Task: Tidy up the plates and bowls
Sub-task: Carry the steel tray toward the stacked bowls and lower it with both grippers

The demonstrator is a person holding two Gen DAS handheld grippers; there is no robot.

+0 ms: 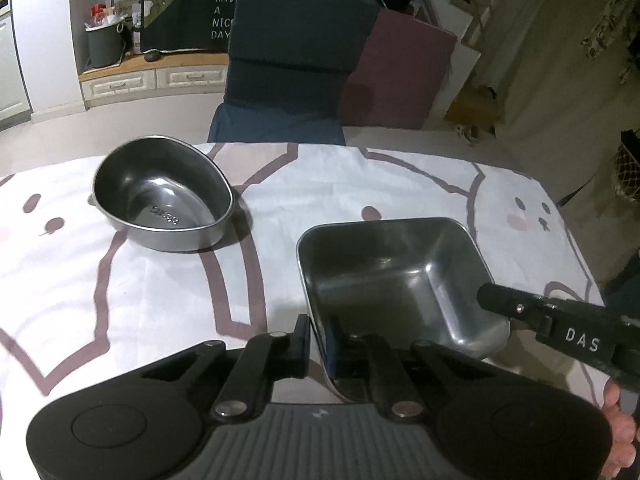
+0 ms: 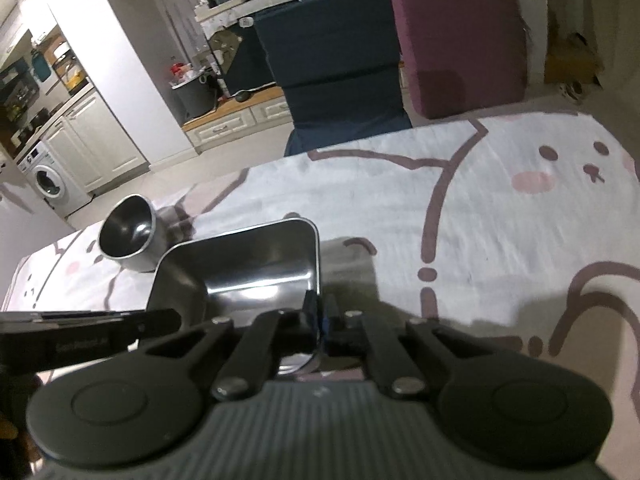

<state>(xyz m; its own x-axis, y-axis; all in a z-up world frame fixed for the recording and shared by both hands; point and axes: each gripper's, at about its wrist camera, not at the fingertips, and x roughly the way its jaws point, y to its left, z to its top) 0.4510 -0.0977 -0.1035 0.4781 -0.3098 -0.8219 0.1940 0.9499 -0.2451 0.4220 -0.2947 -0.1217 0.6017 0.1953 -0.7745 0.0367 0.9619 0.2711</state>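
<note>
The square stainless-steel dish, on the cloth-covered bench, is gripped at opposite rim walls by left gripper and right gripper jaws; level lifting toward the oval steel bowl is advised.

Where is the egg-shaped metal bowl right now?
The egg-shaped bowl sits on the bunny-print tablecloth, apart from and beyond-left of the square steel dish both grippers clamp; in the right wrist view it is far left.
</note>
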